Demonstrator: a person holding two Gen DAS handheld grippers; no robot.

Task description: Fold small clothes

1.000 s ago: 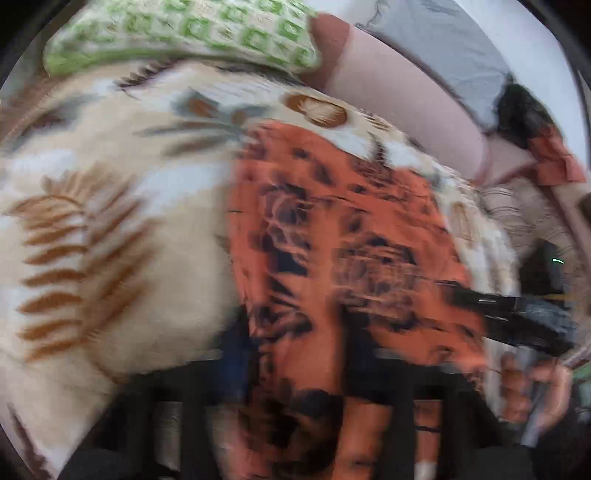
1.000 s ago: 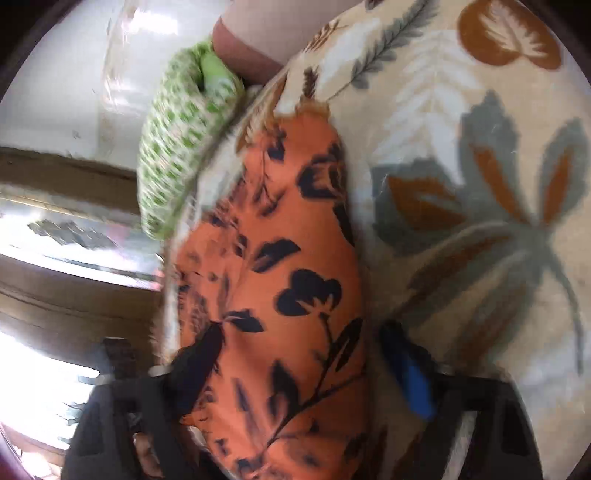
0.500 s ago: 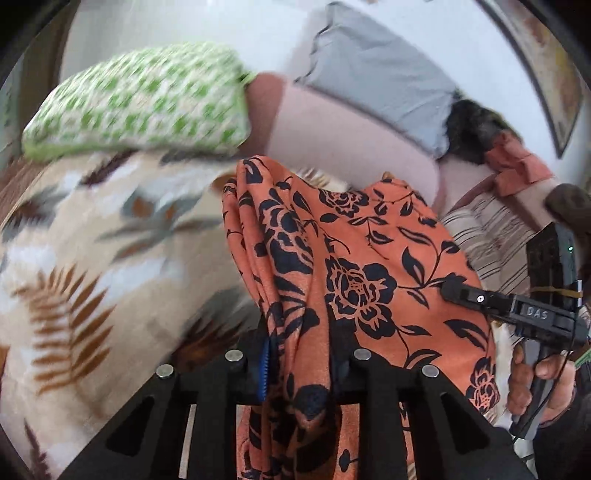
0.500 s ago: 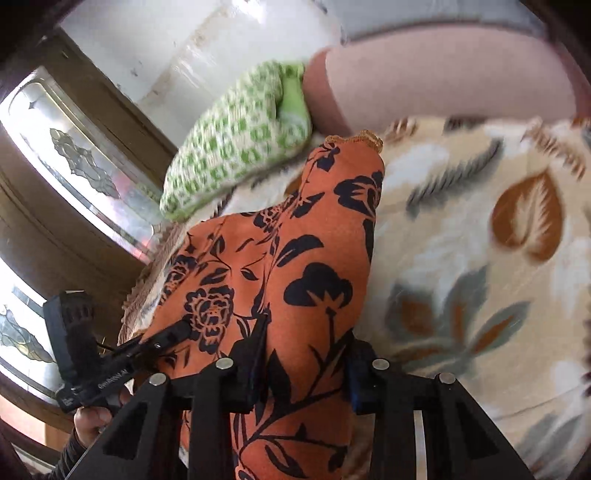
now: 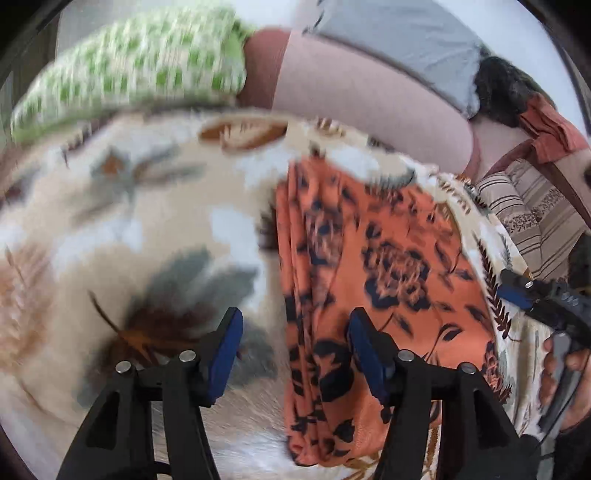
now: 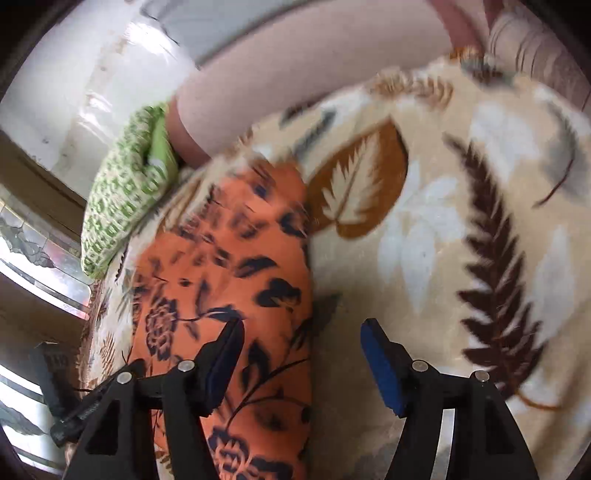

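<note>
An orange garment with dark flowers (image 5: 388,258) lies in a long folded strip on the leaf-print blanket (image 5: 129,229). My left gripper (image 5: 295,339) hovers over the strip's left edge. Its jaws are opening and the blue pads (image 5: 225,343) press on nothing. In the right wrist view the same garment (image 6: 229,277) runs away from me, and my right gripper (image 6: 303,350) hangs above its right edge, jaws opening, clear of the cloth. A hand (image 5: 565,376) holds the right gripper (image 5: 532,299) at the far right of the left wrist view.
A green checked pillow (image 5: 140,70) and a pink bolster (image 5: 362,88) lie along the far end of the blanket, with a grey cushion (image 5: 399,33) behind. Striped cloth (image 5: 535,210) sits at the right. A patterned glass window (image 6: 33,251) is beyond the bed's left edge.
Both grippers were shut on the lifted garment half a second ago. They have let go and opened, and the garment now lies flat on the blanket. Both hands have drawn back.
</note>
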